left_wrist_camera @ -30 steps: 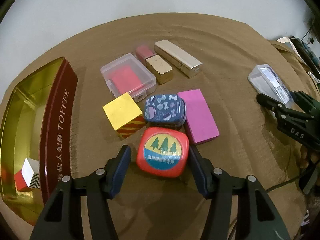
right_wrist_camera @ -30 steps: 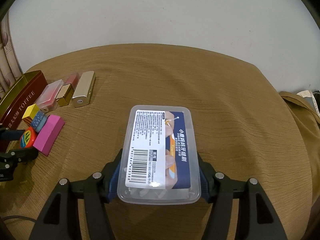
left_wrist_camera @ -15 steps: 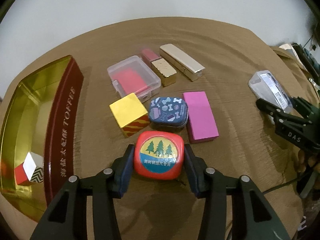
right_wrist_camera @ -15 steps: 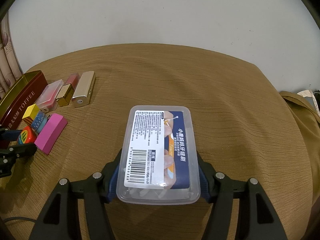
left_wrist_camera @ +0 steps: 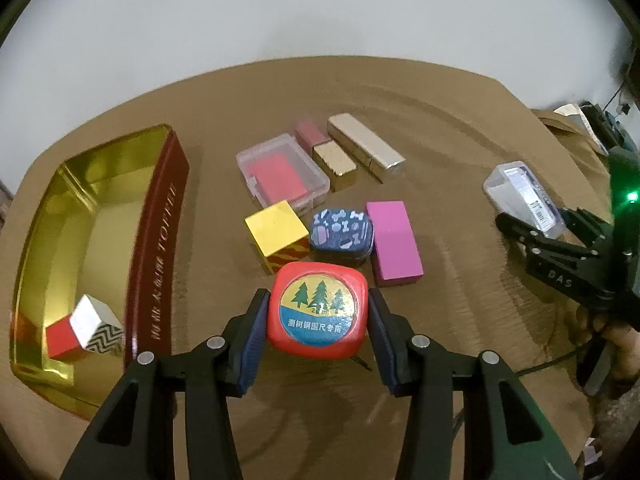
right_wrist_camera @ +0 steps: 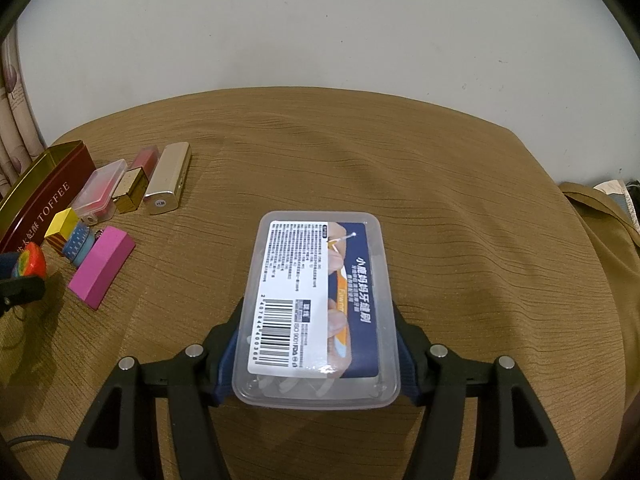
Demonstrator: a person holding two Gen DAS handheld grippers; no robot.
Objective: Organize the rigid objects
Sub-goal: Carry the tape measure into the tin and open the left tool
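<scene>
A toffee tin [left_wrist_camera: 158, 236] stands at the left, the left gripper [left_wrist_camera: 318, 322] clamps a red tape measure [left_wrist_camera: 318, 314] just before the clustered blocks, and the right gripper [right_wrist_camera: 316, 354] pinches a clear plastic box [right_wrist_camera: 320, 300] above the brown cloth [right_wrist_camera: 460, 220].

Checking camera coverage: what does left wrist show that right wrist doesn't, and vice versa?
Left wrist only: the tin's gold interior holding a red-and-white chevron block, and the left gripper shut on the red tape measure. Right wrist only: the labelled top of the clear box clamped in the right gripper, and a curtain. Both: pink block, yellow cube, gold case.
</scene>
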